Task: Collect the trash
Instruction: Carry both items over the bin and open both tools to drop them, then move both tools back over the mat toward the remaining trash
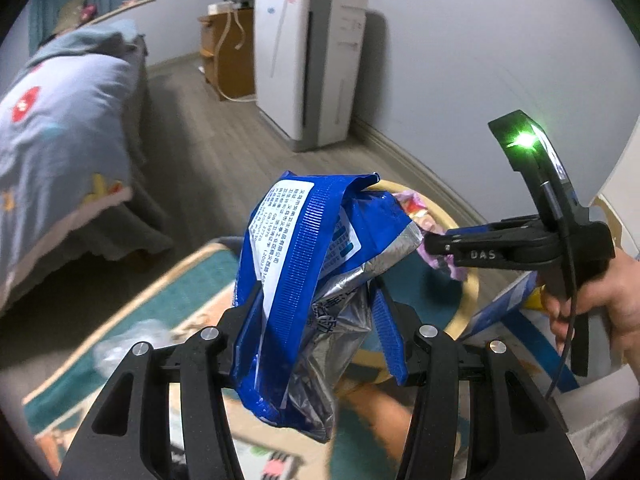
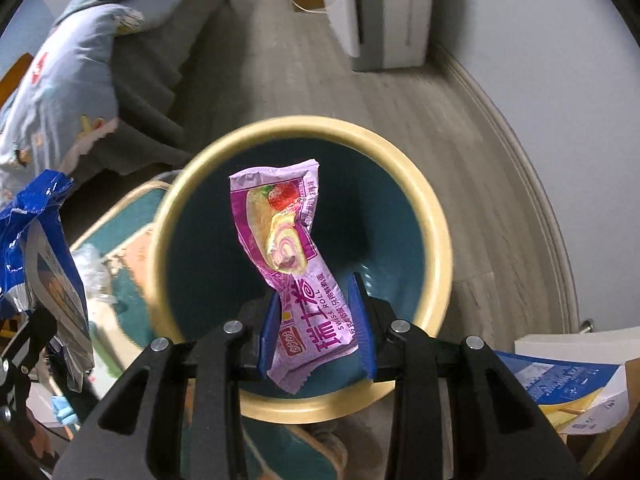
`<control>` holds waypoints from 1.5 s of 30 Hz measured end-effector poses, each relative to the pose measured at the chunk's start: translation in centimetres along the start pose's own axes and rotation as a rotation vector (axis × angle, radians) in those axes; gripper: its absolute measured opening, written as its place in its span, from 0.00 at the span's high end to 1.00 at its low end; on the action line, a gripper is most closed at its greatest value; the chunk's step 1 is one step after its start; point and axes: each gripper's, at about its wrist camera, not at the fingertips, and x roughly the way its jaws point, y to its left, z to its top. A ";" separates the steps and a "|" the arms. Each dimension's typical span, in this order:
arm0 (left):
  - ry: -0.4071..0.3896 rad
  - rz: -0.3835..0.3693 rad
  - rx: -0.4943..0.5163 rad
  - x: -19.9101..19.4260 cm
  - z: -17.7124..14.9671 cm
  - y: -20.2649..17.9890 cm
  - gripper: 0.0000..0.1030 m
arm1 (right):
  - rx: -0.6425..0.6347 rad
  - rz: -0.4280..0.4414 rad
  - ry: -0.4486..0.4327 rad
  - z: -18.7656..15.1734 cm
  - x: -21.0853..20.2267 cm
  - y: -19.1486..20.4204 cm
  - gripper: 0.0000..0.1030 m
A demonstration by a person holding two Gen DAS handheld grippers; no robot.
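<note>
Grey wood flooring [image 2: 304, 80] runs between a bed [image 1: 60, 140] and the wall. Over a yellow-rimmed teal bin [image 2: 432, 216], the right claw [image 2: 316, 336] pinches a pink Swiss-roll wrapper [image 2: 280, 232]. Beside it, the left claw [image 1: 316, 336] clamps a crumpled blue-and-silver bag [image 1: 304, 264].

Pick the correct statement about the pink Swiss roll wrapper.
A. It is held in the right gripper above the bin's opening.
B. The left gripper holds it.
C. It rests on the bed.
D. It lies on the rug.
A: the right gripper clamps the pink wrapper, with the yellow-rimmed bin open beneath it.
</note>
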 end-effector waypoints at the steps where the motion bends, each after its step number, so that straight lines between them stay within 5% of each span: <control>1: 0.005 -0.006 -0.001 0.5 0.0 -0.3 0.48 | 0.006 -0.006 0.008 0.0 0.3 -0.4 0.69; 14: 0.018 -0.047 0.033 4.1 -0.6 -2.8 0.41 | 0.072 -0.019 0.016 0.1 1.0 -1.9 0.66; 17: 0.003 -0.036 0.020 3.8 -0.7 -2.6 0.29 | 0.080 -0.028 0.009 0.0 0.9 -2.1 0.53; 24: -0.010 -0.005 -0.019 2.8 -0.9 -1.5 0.16 | 0.088 -0.043 -0.006 0.2 0.1 -2.2 0.23; 30: -0.036 0.028 -0.051 -0.1 -0.9 -0.6 0.11 | 0.074 -0.045 -0.027 0.1 -1.5 -1.4 0.06; 45: -0.152 0.081 -0.131 -13.8 -4.5 1.1 0.08 | 0.127 0.065 -0.098 -2.9 -9.2 2.6 0.06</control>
